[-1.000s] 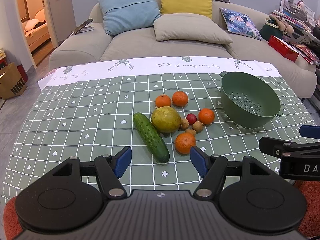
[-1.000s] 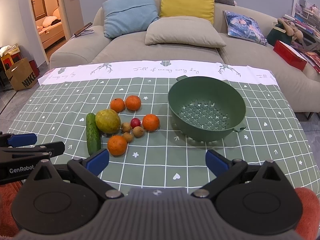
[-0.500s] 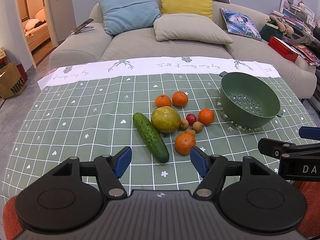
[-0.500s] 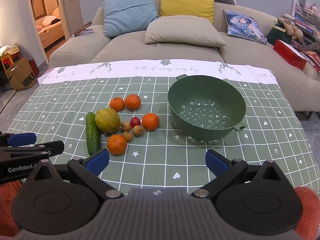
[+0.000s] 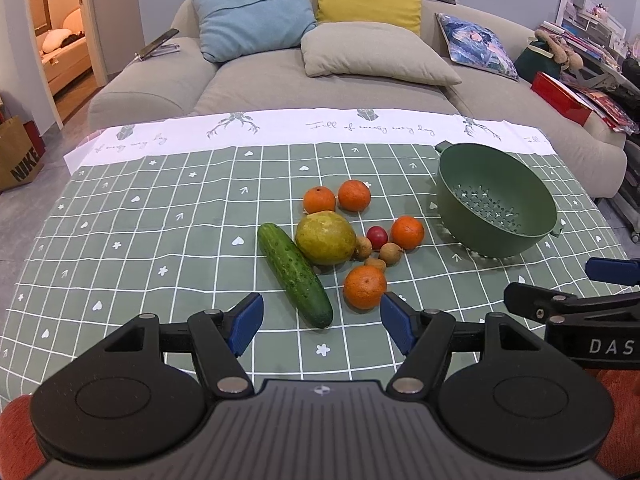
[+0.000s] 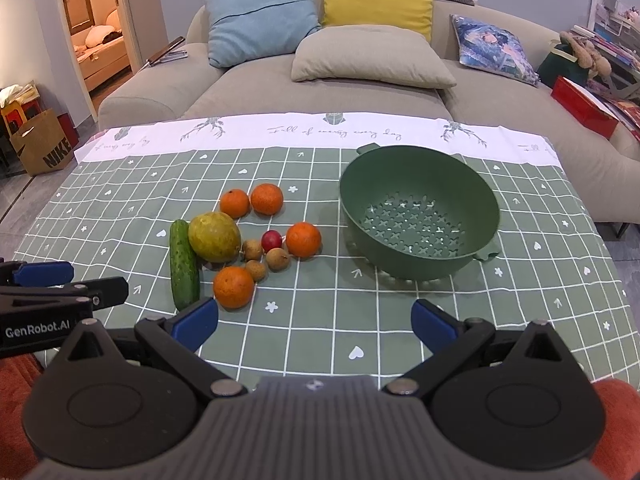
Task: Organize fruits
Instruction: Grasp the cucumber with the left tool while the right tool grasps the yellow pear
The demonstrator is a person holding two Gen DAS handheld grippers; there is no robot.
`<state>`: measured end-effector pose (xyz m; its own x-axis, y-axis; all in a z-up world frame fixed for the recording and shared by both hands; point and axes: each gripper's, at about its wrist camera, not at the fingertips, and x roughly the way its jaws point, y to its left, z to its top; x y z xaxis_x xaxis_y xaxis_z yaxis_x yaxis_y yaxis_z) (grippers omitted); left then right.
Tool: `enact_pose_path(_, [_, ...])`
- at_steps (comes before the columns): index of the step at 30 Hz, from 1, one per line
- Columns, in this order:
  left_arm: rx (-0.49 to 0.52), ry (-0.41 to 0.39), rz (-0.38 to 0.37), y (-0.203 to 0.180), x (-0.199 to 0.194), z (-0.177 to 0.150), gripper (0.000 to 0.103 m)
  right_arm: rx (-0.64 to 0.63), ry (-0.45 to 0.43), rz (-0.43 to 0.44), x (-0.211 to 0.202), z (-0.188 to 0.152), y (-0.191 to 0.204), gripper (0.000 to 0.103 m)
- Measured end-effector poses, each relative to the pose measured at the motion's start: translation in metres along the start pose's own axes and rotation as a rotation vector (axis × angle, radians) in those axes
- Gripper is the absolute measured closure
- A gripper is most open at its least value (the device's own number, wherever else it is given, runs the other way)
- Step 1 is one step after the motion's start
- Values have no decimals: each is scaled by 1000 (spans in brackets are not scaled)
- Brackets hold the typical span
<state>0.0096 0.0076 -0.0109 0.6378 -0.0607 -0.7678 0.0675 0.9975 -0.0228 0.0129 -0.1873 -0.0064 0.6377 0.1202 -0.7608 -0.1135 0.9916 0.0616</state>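
Both grippers hover unloaded, jaws spread wide: left gripper (image 5: pixel 321 322), right gripper (image 6: pixel 314 320). No fruit has gone into the green colander (image 6: pixel 420 216), which sits ahead of the right jaws, slightly right. The fruit pile lies just ahead of the left jaws; the nearest orange (image 5: pixel 365 287) sits just beyond its right finger, the cucumber (image 5: pixel 294 274) between the fingers. Step: approach, judged. Next: lower over that orange, close, carry right.
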Motion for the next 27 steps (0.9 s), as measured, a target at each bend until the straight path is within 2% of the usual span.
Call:
enact_pose_path(6, [-24,41,-31,10,19,9,28,-35,-18,55,20,2,0,5])
enact_pose_path(10, [-92,100,-35,24,40,13,43,-77,-8,77,39,6,3,5])
enact_pose_path(13, [-149,131,-50,34,57,17,49,-81,14,114,55,12,4,18])
enact_pose_path(16, [-184,142,-56,42,72,23,49,-91,33,149,73,19,8,27])
enact_pose_path(21, [-203,191,-58,47,103,36,49,-130,68,225,100,29,16,48])
enact_pose_path(27, [-203,276,-48,51,139,43,49,-232,87,290,130,44,30,50])
